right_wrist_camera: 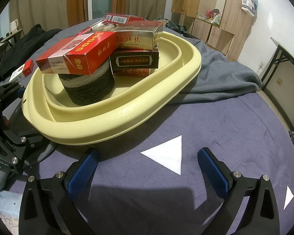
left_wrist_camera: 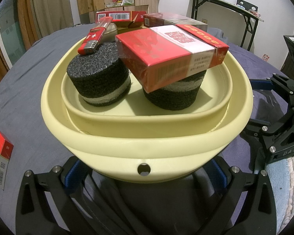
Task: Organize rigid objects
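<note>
Gripping the pale yellow oval plastic basin (left_wrist_camera: 147, 148) by its near rim, left gripper (left_wrist_camera: 144, 169) jaws closing on it, right gripper (right_wrist_camera: 147, 156) hanging spread wide, empty, over purple cloth (right_wrist_camera: 215, 129)

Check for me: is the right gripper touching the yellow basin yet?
Apart. The right wrist view shows the right gripper open over bare blue cloth, with cloth visible between its fingertips and the yellow basin rim.
</note>
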